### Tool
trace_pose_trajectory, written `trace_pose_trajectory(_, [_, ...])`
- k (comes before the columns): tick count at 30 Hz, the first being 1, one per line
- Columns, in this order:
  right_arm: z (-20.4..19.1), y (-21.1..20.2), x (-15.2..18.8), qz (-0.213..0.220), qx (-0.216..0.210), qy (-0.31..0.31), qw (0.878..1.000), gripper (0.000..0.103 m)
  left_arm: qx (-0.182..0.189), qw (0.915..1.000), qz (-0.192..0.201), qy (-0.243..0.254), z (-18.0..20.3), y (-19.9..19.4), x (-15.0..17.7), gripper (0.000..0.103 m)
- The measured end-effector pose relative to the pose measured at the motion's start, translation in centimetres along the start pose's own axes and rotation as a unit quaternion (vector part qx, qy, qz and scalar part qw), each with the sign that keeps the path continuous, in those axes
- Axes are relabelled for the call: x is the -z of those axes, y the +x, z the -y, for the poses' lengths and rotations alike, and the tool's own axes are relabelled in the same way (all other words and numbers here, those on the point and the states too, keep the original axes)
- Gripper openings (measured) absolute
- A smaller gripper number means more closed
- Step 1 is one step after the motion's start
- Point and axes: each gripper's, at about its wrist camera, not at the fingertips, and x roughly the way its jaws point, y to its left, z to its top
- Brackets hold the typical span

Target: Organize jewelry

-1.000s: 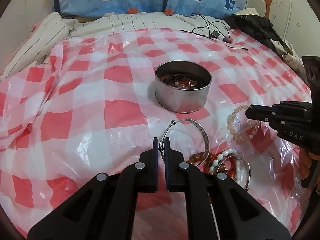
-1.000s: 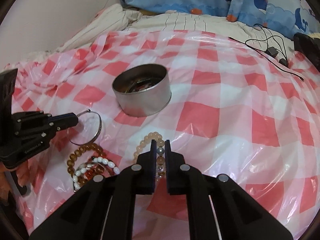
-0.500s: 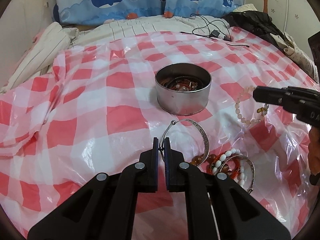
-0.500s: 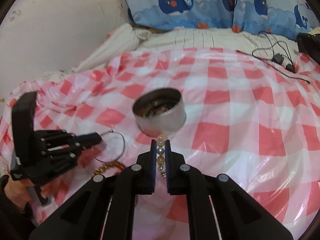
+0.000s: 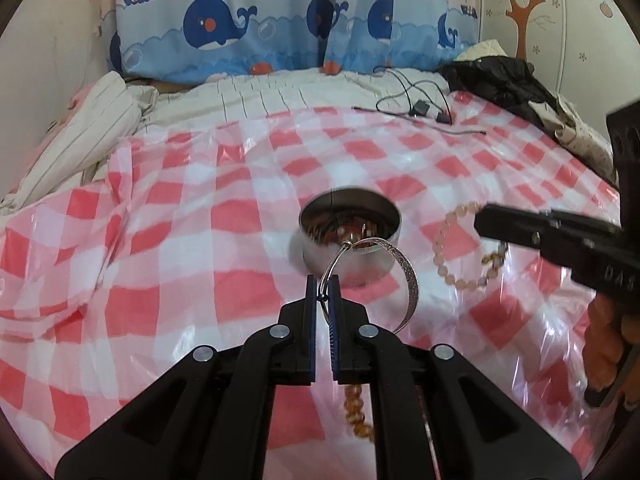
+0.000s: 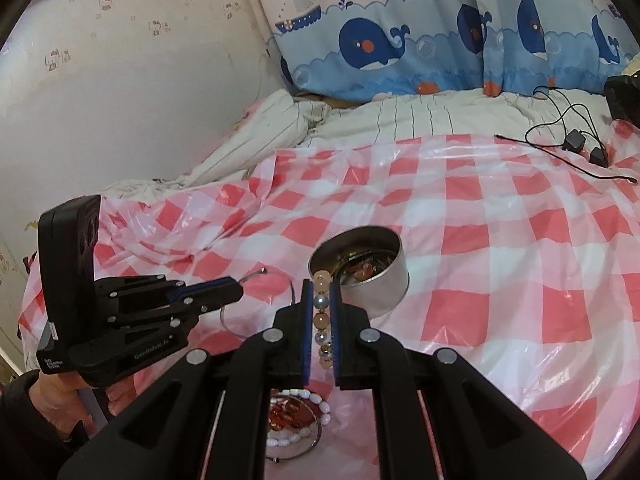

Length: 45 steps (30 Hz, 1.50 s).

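My left gripper (image 5: 323, 286) is shut on a silver bangle (image 5: 408, 276) and holds it in the air in front of the round metal tin (image 5: 352, 236). My right gripper (image 6: 321, 292) is shut on a pale pink bead bracelet (image 6: 322, 304), lifted just short of the tin (image 6: 368, 280). In the left wrist view the bracelet (image 5: 452, 256) hangs from the right gripper (image 5: 486, 220) to the right of the tin. In the right wrist view the left gripper (image 6: 236, 290) holds the bangle (image 6: 256, 274) to the left. The tin holds several pieces of jewelry.
A red and white checked plastic sheet (image 5: 180, 240) covers the bed. An amber bead strand (image 5: 356, 412) and a white bead bracelet (image 6: 298, 416) lie on it below the grippers. Black cables and chargers (image 5: 420, 110) lie at the back right. Whale-print pillows (image 5: 260, 40) stand behind.
Both grippers have risen off the sheet with their pieces. The bangle and the pink bead bracelet left the sheet and now hang in the air near the tin.
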Motion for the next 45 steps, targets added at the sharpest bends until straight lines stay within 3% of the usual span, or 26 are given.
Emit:
trace_pose_trajectory(16, [1.7,1.1,-2.7,0.023,-0.013,0.036,0.999,0.008,0.017,0.9996,0.005,-0.02,0.0,5.1,-5.1,0.005])
trace_pose_trajectory(22, [2.1,2.9,-3.6,0.011,-0.015,0.038,0.999,0.008,0.015,0.9983,-0.053,-0.019,-0.3,10.2,-5.1,0.007])
trace_pose_trajectory(30, [2.4,6.2,-4.9,-0.001,-0.062,0.077,0.995,0.008,0.001,0.9983,-0.051,-0.027,-2.7,8.2,-3.6,0.01])
trace_pose_trajectory(32, [2.5,8.0,-4.8,-0.027,-0.034,0.073,0.996,0.009,-0.003,0.9982,-0.05,-0.032,-3.3,7.5,-3.2,0.012])
trace_pose_trajectory(34, [3.2,9.5,-4.3,-0.058,0.031,0.071,0.995,0.034,-0.004,0.9981,-0.051,-0.035,-3.6,6.9,-2.7,0.018])
trace_pose_trajectory(40, [3.7,5.7,-1.4,-0.071,0.053,0.075,0.993,0.034,-0.002,0.9978,-0.062,-0.025,-2.9,4.5,-0.3,0.029])
trace_pose_trajectory(43, [2.8,2.6,1.0,-0.079,0.052,0.06,0.994,0.046,-0.002,0.9979,-0.062,-0.015,-1.8,2.8,1.5,0.044])
trace_pose_trajectory(45, [2.4,0.8,3.2,-0.089,0.055,0.057,0.993,0.048,-0.005,0.998,-0.062,-0.008,-1.0,1.5,3.1,0.046])
